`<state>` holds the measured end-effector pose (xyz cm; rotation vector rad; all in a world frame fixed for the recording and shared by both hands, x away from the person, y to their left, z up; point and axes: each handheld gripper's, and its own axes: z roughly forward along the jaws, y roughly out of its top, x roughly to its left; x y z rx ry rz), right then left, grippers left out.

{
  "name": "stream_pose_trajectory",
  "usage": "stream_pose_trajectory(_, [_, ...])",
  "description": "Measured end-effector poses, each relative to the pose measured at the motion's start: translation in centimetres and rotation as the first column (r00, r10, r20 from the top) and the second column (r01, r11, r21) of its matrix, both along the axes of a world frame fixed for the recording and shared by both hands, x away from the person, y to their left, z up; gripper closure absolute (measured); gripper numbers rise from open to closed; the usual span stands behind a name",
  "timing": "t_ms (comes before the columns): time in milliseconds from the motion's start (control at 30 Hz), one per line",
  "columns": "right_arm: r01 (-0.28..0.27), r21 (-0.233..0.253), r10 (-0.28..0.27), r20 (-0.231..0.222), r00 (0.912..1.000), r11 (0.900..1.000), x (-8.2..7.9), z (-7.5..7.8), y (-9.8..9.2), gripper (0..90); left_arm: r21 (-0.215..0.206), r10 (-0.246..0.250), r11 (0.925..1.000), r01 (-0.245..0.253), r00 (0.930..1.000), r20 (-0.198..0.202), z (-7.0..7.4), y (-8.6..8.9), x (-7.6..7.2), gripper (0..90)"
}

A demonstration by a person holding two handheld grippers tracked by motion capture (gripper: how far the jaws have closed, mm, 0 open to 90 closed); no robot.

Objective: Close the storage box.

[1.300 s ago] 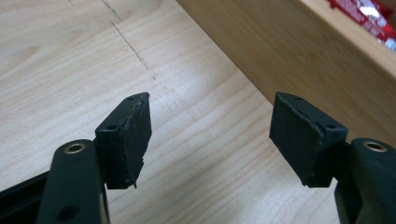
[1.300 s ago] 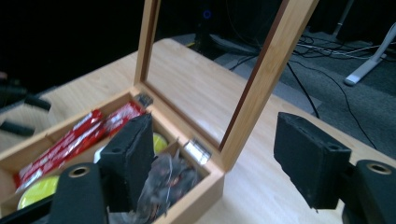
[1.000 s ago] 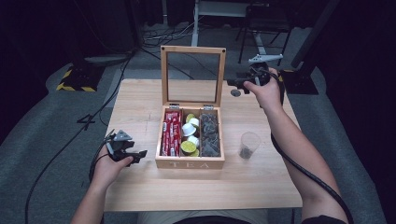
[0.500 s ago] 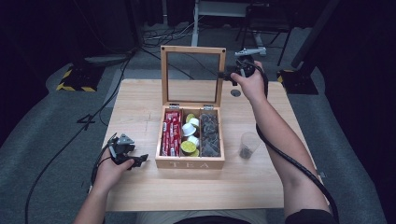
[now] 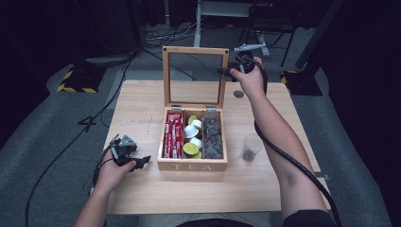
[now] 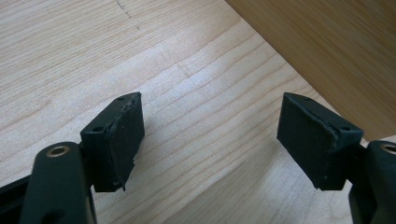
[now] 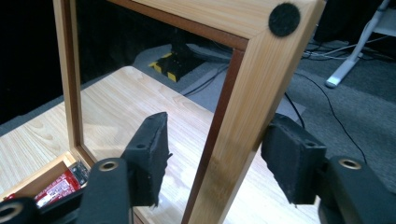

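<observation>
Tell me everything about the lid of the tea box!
The lid is a light wooden frame around a clear pane, with dark felt dots on its top corners. It stands upright, open, hinged to the back of the tea box. The right gripper has its open jaws either side of the lid's right rail; contact is unclear.

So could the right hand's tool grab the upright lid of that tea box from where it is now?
Probably yes. The right tool already has its open jaws on either side of the lid's side rail, one inside the frame and one outside, with nothing between them and the wood. Closing should catch it.
</observation>
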<state>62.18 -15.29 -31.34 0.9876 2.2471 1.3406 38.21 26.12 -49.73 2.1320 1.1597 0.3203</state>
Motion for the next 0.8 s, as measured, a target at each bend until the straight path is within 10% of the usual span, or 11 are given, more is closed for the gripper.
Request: stream_pose_trajectory(800, [-0.103, -0.035, 0.104, 0.031, 0.9941, 0.994, -5.4, 3.5, -1.5, 56.6, 0.007, -0.001, 1.0, 0.002, 0.9999, -0.016, 0.1, -0.2, 0.2, 23.6])
